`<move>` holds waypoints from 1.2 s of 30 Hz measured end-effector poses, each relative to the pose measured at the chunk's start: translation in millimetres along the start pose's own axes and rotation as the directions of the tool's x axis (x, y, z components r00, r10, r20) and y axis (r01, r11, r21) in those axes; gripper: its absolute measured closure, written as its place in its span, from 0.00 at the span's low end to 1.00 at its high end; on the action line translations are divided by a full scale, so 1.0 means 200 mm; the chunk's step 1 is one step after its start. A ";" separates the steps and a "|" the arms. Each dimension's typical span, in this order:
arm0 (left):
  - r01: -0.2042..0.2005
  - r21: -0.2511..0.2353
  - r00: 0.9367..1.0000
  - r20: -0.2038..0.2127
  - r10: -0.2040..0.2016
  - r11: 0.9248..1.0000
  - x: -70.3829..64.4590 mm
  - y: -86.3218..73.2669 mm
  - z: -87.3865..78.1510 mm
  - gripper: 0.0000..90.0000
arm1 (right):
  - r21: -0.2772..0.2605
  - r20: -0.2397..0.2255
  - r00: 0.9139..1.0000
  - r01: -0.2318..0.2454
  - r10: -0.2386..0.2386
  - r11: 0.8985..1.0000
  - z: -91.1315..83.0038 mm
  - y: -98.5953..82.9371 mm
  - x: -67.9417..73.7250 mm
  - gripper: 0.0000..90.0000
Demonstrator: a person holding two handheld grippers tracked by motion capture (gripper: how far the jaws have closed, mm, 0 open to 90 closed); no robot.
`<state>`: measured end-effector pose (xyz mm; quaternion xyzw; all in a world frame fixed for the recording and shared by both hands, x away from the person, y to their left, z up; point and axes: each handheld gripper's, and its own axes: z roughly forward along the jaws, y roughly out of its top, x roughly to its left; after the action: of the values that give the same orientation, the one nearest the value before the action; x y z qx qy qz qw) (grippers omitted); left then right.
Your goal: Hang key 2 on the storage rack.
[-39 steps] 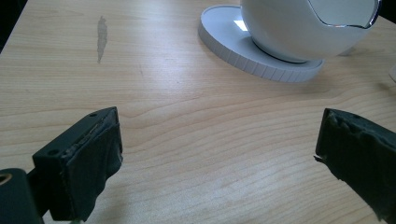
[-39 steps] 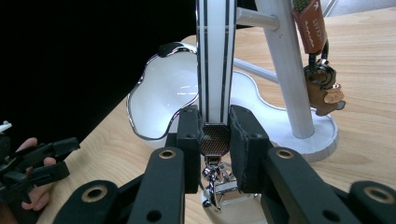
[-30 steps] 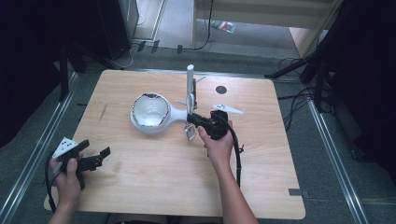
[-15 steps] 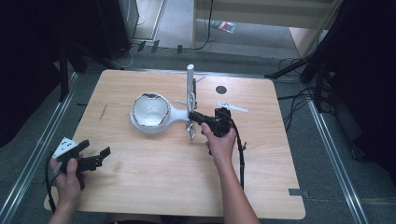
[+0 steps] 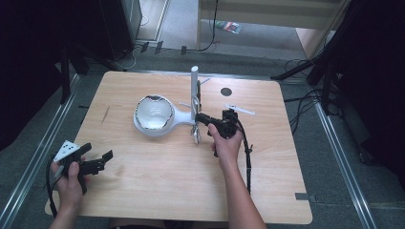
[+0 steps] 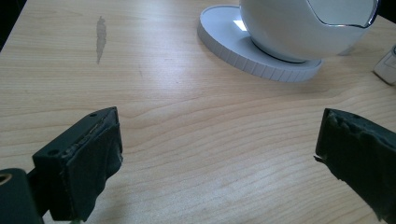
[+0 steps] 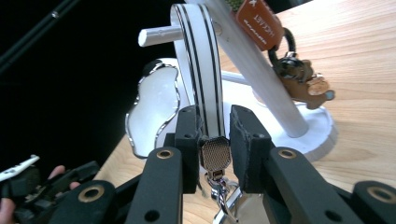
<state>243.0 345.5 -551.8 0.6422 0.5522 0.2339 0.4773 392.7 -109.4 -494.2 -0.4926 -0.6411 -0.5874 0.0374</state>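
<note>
Over the last second we have drawn our right gripper [image 5: 203, 119] back slightly, jaws clenched on the striped strap [image 7: 201, 79] looped over the stand's peg [image 7: 161, 33], suggesting unhooking; left gripper [image 5: 98, 160] idles, jaws released.

Wooden table [image 5: 143, 191] on grey floor [image 5: 334, 191], dark surroundings.

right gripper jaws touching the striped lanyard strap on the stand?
Touching. The right gripper view shows the right gripper with both jaws pressed against the white striped lanyard strap, just above its metal clasp, with no gap on either side.
</note>
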 end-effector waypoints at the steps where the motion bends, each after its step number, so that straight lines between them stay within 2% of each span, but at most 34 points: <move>1: 0.000 0.001 1.000 0.001 0.000 1.000 0.00 0.00 0.00 0.01 | 0.004 0.016 1.000 0.014 -0.014 1.000 0.00 0.00 0.01 0.83; 2: 0.000 0.002 1.000 0.001 0.000 1.000 0.00 0.00 0.00 0.01 | 0.002 0.036 0.999 0.033 -0.033 0.999 -0.01 0.00 0.01 0.84; 7: -0.002 0.005 1.000 0.001 0.002 1.000 0.00 0.00 0.00 0.01 | -0.018 0.070 0.995 0.076 -0.075 0.997 -0.04 0.00 0.04 0.81; 9: -0.002 0.005 1.000 0.000 0.002 1.000 0.00 0.00 0.00 0.01 | -0.012 0.097 0.990 0.102 -0.100 0.995 -0.05 0.00 0.05 0.78; 11: -0.006 0.008 1.000 -0.001 0.006 1.000 0.00 0.00 0.00 0.01 | -0.003 0.127 0.982 0.142 -0.141 0.990 -0.06 -0.01 0.07 0.75; 14: -0.009 0.012 1.000 -0.003 0.009 1.000 0.00 0.00 0.00 0.01 | 0.001 0.190 0.956 0.226 -0.222 0.974 -0.08 -0.02 0.09 0.65; 16: -0.008 0.012 1.000 -0.003 0.008 1.000 0.00 0.00 0.00 0.01 | -0.024 0.215 0.940 0.276 -0.265 0.961 -0.10 -0.03 0.09 0.53; 19: -0.008 0.011 1.000 -0.005 0.008 1.000 0.00 0.00 0.00 0.01 | 0.004 0.284 0.905 0.328 -0.316 0.945 -0.13 -0.04 0.11 0.39; 22: -0.013 0.012 1.000 -0.005 0.013 1.000 0.00 0.00 0.00 0.01 | 0.021 0.361 0.863 0.371 -0.353 0.928 -0.17 -0.06 0.13 0.25; 23: -0.013 0.012 1.000 -0.005 0.013 1.000 0.00 0.00 0.00 0.01 | 0.028 0.376 0.853 0.379 -0.361 0.925 -0.18 -0.07 0.14 0.19; 24: -0.014 0.012 1.000 -0.004 0.014 1.000 0.00 0.00 0.00 0.01 | 0.038 0.387 0.847 0.381 -0.365 0.924 -0.19 -0.07 0.15 0.13; 25: -0.014 0.013 1.000 -0.004 0.014 1.000 0.00 0.00 0.00 0.01 | 0.042 0.392 0.844 0.380 -0.365 0.924 -0.20 -0.08 0.15 0.09; 26: -0.015 0.016 1.000 -0.002 0.015 1.000 0.00 0.00 0.00 0.01 | 0.048 0.391 0.840 0.390 -0.377 0.919 -0.21 -0.09 0.15 0.06; 27: -0.016 0.016 1.000 -0.003 0.016 1.000 0.00 0.00 0.00 0.01 | 0.053 0.391 0.839 0.389 -0.378 0.920 -0.22 -0.09 0.15 0.03; 28: -0.017 0.017 1.000 -0.004 0.017 1.000 0.00 0.00 0.00 0.01 | 0.058 0.383 0.843 0.387 -0.378 0.920 -0.23 -0.10 0.15 0.00; 30: -0.015 0.016 1.000 -0.004 0.015 1.000 0.00 0.00 0.00 0.01 | 0.057 0.360 0.857 0.374 -0.369 0.926 -0.26 -0.11 0.14 0.00; 31: -0.009 0.016 1.000 -0.004 0.009 1.000 0.00 0.00 0.00 0.01 | 0.059 0.360 0.856 0.377 -0.372 0.924 -0.28 -0.12 0.13 0.00; 34: -0.009 0.013 1.000 -0.007 0.009 1.000 0.00 0.00 0.00 0.01 | 0.069 0.391 0.835 0.393 -0.387 0.917 -0.31 -0.16 0.13 0.00; 36: -0.010 0.014 1.000 -0.007 0.010 1.000 0.00 0.00 0.00 0.01 | 0.064 0.395 0.833 0.395 -0.387 0.916 -0.34 -0.17 0.11 0.00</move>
<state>243.3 344.5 -551.4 0.6475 0.5524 0.2348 0.4695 321.2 -144.2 -483.3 -0.4609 -0.7161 -0.4757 -0.2201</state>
